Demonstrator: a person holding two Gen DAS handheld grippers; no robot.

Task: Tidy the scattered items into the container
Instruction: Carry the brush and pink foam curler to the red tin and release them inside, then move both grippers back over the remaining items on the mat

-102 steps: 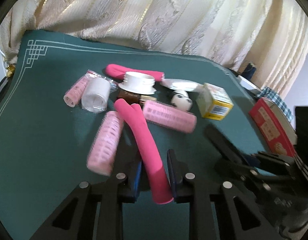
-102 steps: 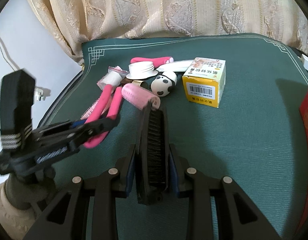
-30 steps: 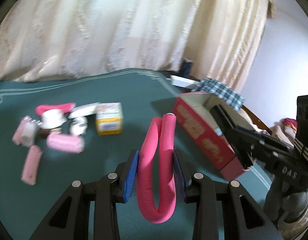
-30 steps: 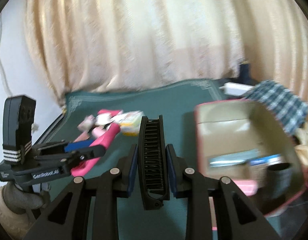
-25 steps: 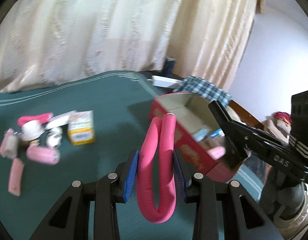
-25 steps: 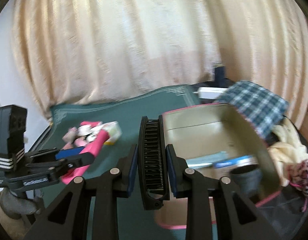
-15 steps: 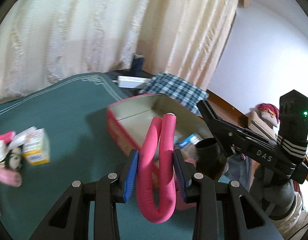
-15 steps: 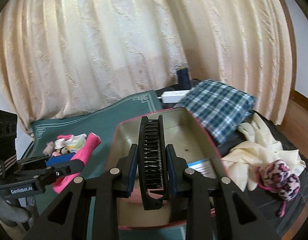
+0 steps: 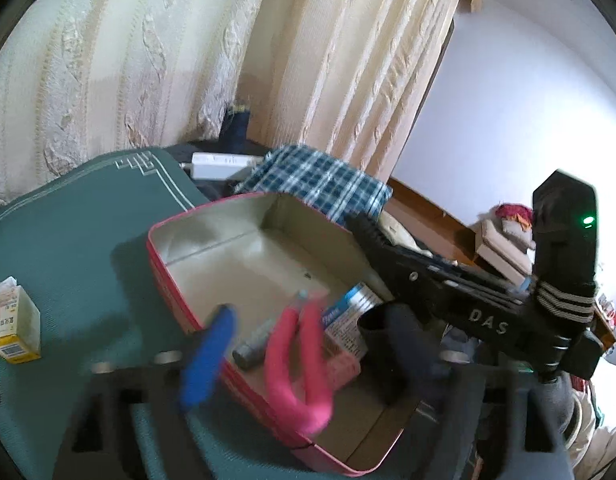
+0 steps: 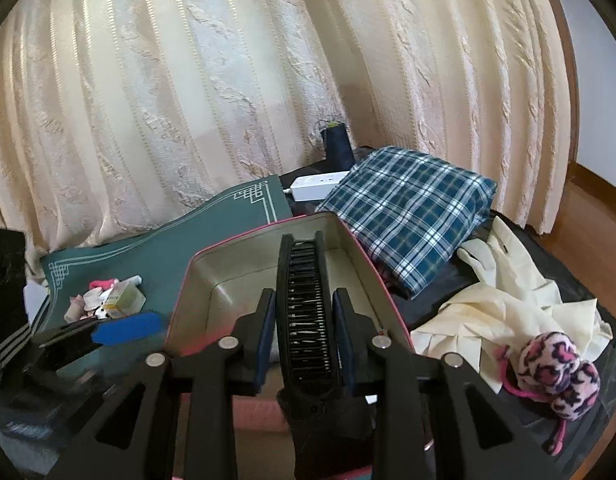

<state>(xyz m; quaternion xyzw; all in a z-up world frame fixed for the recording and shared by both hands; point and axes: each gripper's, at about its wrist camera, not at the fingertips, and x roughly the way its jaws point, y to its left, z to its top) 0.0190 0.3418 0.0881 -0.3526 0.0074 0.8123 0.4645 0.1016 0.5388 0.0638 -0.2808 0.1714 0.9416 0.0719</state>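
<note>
The pink-sided open box [image 9: 176,280] sits at the right end of the green mat, also in the right wrist view [image 10: 196,280]. In the left wrist view my left gripper [image 9: 308,344] is open and blurred over the box; the bent pink foam roller [image 9: 296,364] is free between its fingers, dropping into the box. My right gripper [image 10: 304,320] is shut on the black comb [image 10: 306,312] and holds it above the box. It also shows in the left wrist view [image 9: 363,224]. The box holds a blue-and-white packet [image 9: 347,308], a grey tube [image 9: 256,344] and a black cup [image 9: 375,332].
Scattered items [image 10: 108,300] and a yellow carton [image 9: 12,328] lie left on the mat. A plaid cloth [image 10: 407,208], white power strip [image 10: 315,184], dark spool [image 10: 335,142], cream garment [image 10: 507,304] and leopard hair tie [image 10: 555,368] lie right of the box. Curtain behind.
My left gripper has opened over the box and let go of the pink roller, which is falling in. Both grippers swung right from the pile to above the box. The right still holds the comb.
</note>
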